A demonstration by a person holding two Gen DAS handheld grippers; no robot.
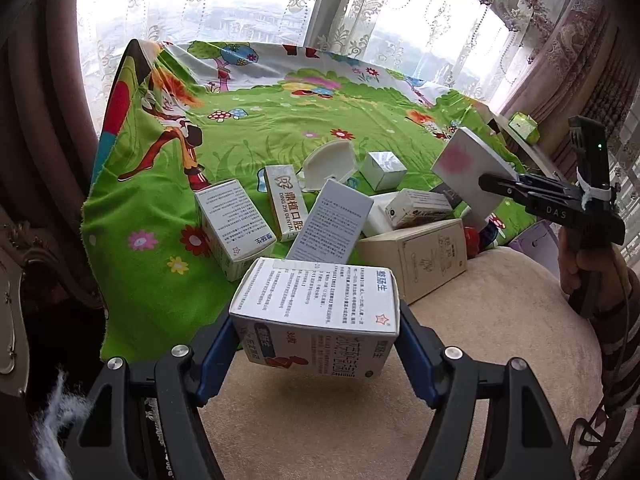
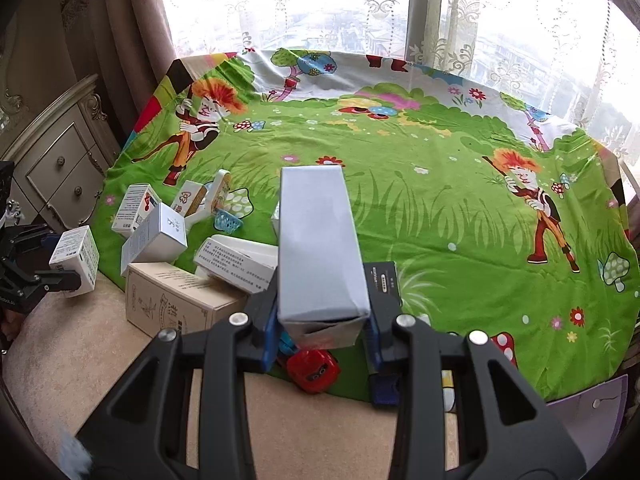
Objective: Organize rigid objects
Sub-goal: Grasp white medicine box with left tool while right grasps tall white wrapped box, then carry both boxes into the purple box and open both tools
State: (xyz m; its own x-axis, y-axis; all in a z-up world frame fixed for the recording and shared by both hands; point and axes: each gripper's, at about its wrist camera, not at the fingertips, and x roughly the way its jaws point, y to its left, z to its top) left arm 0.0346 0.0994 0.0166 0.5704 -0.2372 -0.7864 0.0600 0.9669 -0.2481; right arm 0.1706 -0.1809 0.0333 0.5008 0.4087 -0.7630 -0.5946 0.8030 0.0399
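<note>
My left gripper (image 1: pixel 316 344) is shut on a white carton with blue print (image 1: pixel 316 308), held above the beige cushion; the blue pads press its two ends. In the right wrist view that carton (image 2: pixel 76 260) shows at the far left. My right gripper (image 2: pixel 322 320) is shut on a tall grey box (image 2: pixel 320 248), lifted over the pile. The left wrist view shows the same grey box (image 1: pixel 472 172) tilted in the black jaws at right. Below lie several loose boxes: a white carton (image 1: pixel 232 220), a dental box (image 1: pixel 286 204), a beige box (image 1: pixel 420 256) and a silver cube (image 1: pixel 382 170).
A green cartoon cloth (image 2: pixel 440 220) covers the surface up to the curtained window. A red toy (image 2: pixel 312 366) and a black box (image 2: pixel 382 280) sit under my right gripper. A cream nightstand (image 2: pixel 60 160) stands at left, a purple bag (image 2: pixel 592 408) at right.
</note>
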